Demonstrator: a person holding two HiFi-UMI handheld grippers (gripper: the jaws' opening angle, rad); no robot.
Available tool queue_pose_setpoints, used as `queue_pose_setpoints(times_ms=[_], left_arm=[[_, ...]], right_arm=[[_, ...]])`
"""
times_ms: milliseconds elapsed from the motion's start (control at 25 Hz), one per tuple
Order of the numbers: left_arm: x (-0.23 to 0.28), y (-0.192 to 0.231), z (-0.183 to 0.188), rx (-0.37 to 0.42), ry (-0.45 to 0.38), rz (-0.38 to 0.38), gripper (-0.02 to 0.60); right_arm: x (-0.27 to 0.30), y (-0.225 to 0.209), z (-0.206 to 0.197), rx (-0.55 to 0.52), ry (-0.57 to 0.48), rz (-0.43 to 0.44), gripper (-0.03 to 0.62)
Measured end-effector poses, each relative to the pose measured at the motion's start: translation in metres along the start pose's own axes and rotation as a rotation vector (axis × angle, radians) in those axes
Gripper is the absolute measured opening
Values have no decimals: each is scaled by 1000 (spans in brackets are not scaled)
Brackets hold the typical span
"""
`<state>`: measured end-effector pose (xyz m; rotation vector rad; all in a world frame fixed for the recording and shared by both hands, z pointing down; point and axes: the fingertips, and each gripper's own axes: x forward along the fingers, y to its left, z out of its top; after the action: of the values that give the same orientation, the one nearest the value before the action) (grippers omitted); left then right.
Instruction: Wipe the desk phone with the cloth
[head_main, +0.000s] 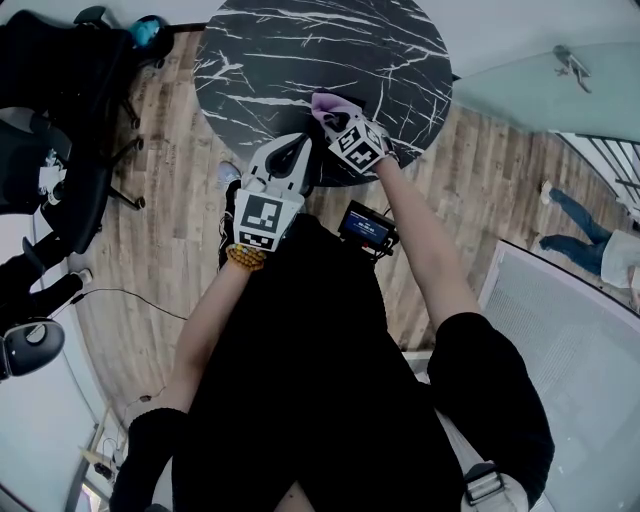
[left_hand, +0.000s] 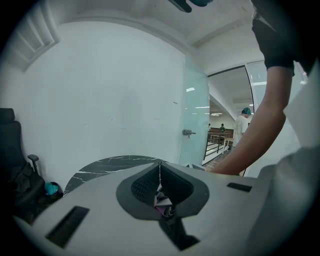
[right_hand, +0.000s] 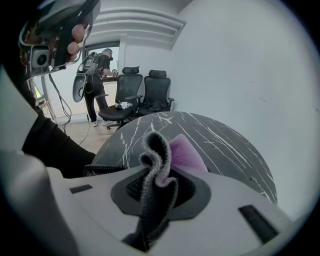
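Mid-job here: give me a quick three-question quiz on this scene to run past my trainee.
1. True or false: the left gripper has its jaws together.
2. Which holds the purple cloth? A) the left gripper B) the right gripper C) neither, it lies loose
3. Fill in: the dark marbled table has a top that is ___ in shape.

Key: 1 true; 2 B; 3 round.
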<state>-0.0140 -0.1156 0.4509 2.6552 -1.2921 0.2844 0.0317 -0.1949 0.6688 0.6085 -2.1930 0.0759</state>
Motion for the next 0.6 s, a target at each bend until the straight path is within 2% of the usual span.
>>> queue_pose_setpoints(times_ms=[600], left_arm=[[-2,-5,-2,-9,-3,-2,18]], right_arm=[[1,12,-3,12,-2,18,66]])
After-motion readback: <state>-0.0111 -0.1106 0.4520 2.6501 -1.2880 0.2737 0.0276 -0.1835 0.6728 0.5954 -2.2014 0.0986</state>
